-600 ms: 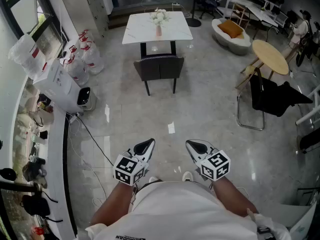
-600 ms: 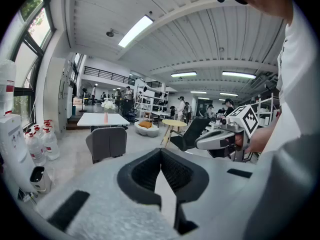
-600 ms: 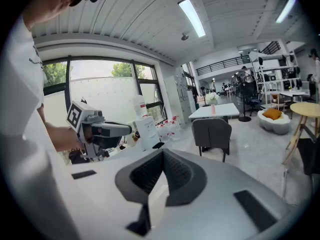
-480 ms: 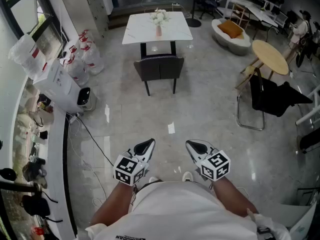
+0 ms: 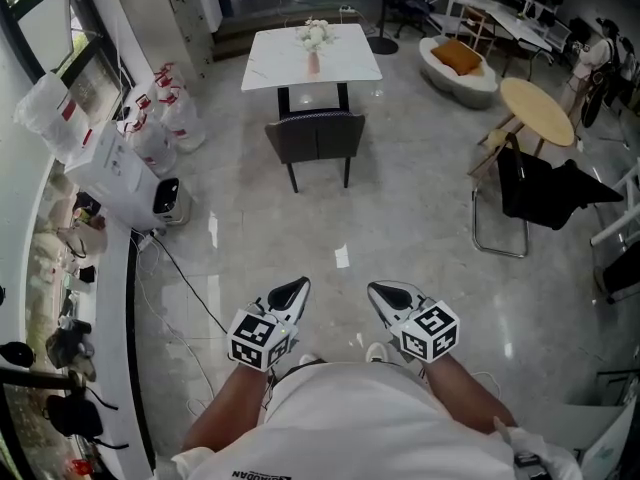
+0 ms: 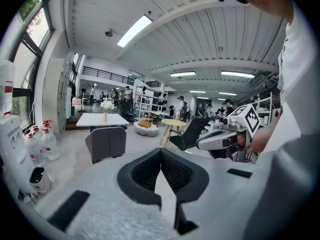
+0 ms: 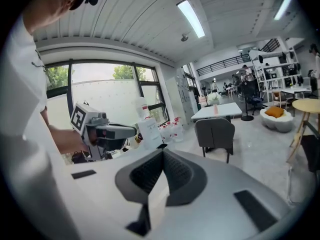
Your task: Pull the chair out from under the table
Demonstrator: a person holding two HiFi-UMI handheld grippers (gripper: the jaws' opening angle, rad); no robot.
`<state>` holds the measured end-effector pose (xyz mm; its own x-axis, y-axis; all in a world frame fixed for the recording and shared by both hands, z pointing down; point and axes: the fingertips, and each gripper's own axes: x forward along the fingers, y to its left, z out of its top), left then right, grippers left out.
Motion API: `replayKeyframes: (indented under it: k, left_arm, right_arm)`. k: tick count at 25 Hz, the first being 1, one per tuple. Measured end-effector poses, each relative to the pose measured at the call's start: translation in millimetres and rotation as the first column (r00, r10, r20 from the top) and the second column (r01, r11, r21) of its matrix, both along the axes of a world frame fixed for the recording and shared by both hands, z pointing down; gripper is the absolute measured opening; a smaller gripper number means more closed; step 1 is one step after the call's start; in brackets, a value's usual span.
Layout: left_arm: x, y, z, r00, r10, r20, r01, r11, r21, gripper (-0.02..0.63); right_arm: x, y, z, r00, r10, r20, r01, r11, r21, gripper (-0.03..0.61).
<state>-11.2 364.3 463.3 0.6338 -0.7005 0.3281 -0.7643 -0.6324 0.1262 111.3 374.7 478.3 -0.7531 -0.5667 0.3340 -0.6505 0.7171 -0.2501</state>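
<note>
A dark grey chair (image 5: 315, 138) stands tucked against the near side of a white square table (image 5: 311, 56) far across the floor; the same chair (image 6: 106, 143) shows in the left gripper view and again, as the chair (image 7: 215, 134), in the right gripper view. My left gripper (image 5: 295, 290) and right gripper (image 5: 384, 293) hang side by side close to my body, both shut and empty, several steps short of the chair. A vase of white flowers (image 5: 315, 36) sits on the table.
A white appliance box (image 5: 110, 168), water jugs (image 5: 170, 108) and a floor cable (image 5: 190, 283) line the left wall. A black folding chair (image 5: 530, 198) and a round wooden table (image 5: 537, 113) stand at the right. A scrap of paper (image 5: 342, 257) lies on the floor.
The view has shifted slightly: table and chair sit a few pixels left and higher. Both grippers hold the same pose.
</note>
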Motion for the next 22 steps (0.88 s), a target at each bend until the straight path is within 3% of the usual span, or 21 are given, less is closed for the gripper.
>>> replayKeyframes:
  k: [7,22]
  left_arm:
    - [-8,3,-1,1.000,0.007,-0.009,-0.007,1.000,0.002,0.003]
    - [-67,8,12,0.999,0.050,-0.009,-0.050,0.999,-0.017,0.002]
  right_arm:
    - [-15,4,4,0.999,-0.008,-0.038,0.008,1.000,0.008,0.006]
    - [-72,6,15,0.997,0.067,-0.038,-0.068,0.997,-0.031,0.006]
